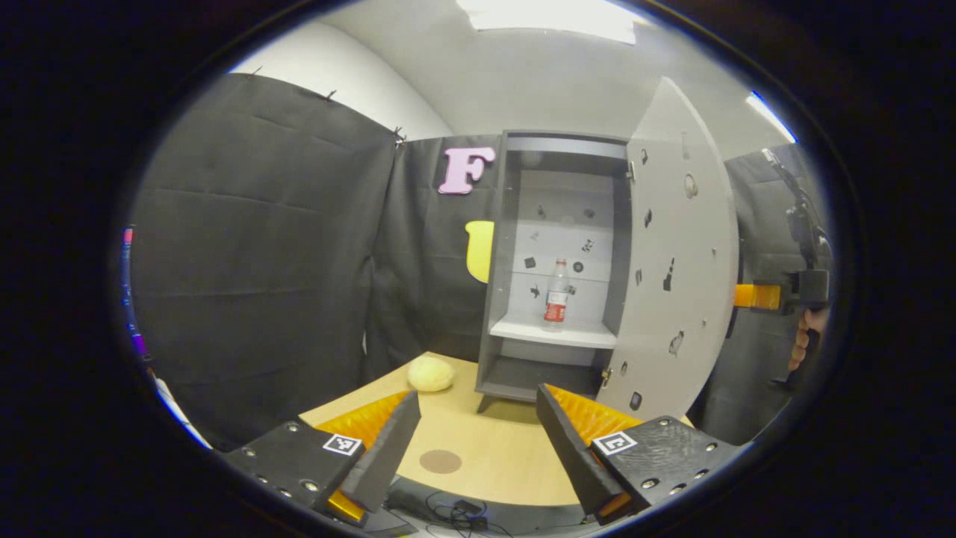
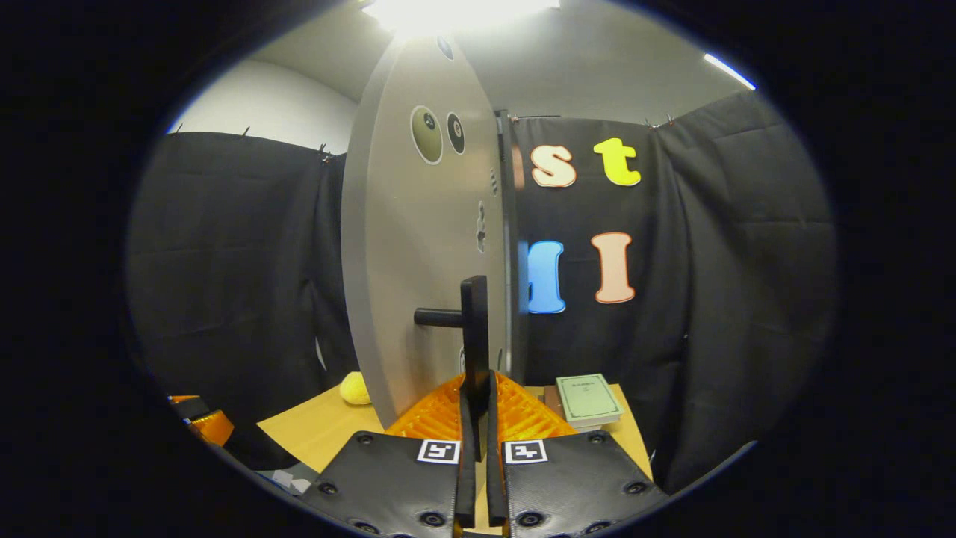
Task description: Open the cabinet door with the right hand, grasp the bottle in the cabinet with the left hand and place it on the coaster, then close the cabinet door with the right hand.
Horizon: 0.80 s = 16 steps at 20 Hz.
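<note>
Cabinet door open, bottle on its shelf.

In the left gripper view we see our left gripper [image 1: 478, 441] spread wide and empty above the near table edge [image 1: 493, 489], with open table around the coaster [image 1: 440, 461]; far off, the bottle [image 1: 556, 292] stands upright in the cabinet [image 1: 494, 299], the door [image 1: 676, 254] swung right. In the right gripper view our right gripper [image 2: 476, 407] is clamped on the door's handle [image 2: 473, 329], a book [image 2: 588, 398] at right.

Handle [image 2: 473, 329] lower end hidden between fingers [image 2: 464, 441]; bottle [image 1: 556, 293] label too small; book [image 2: 588, 398] title illegible.
</note>
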Tool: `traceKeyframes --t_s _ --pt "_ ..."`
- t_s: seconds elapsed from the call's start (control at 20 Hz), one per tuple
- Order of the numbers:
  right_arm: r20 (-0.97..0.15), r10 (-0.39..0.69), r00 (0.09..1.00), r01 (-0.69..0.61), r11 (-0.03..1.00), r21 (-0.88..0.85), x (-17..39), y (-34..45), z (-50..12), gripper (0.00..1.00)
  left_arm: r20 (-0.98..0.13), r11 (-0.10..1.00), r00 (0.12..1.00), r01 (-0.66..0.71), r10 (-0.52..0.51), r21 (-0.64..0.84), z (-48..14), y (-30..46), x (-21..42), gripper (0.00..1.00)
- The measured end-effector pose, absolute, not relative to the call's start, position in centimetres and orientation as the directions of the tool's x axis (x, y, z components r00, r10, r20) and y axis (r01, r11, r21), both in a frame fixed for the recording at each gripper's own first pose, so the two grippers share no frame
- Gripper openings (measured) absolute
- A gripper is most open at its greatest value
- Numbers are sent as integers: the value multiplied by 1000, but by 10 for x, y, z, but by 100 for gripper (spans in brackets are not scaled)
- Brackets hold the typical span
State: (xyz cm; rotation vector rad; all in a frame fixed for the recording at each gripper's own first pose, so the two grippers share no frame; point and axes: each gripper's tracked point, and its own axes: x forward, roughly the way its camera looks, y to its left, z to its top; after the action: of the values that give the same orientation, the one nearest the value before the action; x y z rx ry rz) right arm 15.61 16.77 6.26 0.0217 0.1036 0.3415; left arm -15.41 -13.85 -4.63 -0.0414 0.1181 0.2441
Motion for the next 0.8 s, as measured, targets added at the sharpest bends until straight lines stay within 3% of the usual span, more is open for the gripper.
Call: traceKeyframes --t_s 0.15,0.4,0.45,0.6,0.65,0.8 --pt "-115 396 911 -386 917 102 146 182 62 8 -130 979 973 -199 193 -35 -50 -139 -132 96" --pt "-109 281 954 -278 960 40 152 162 57 6 -107 992 986 -128 127 -5 -38 -116 -108 96" --pt "-122 241 963 -238 971 37 148 156 53 17 -105 993 988 -117 117 6 -37 -106 -105 96" --pt "-132 155 979 -147 987 67 134 146 49 33 -96 997 993 -67 69 25 -37 -80 -87 96" --pt "-126 129 984 -119 989 82 129 146 49 55 -99 999 994 -48 50 22 -39 -72 -78 96" --pt "-80 67 995 -60 995 83 110 140 48 81 -107 1000 994 15 -15 1 -46 -52 -50 96"
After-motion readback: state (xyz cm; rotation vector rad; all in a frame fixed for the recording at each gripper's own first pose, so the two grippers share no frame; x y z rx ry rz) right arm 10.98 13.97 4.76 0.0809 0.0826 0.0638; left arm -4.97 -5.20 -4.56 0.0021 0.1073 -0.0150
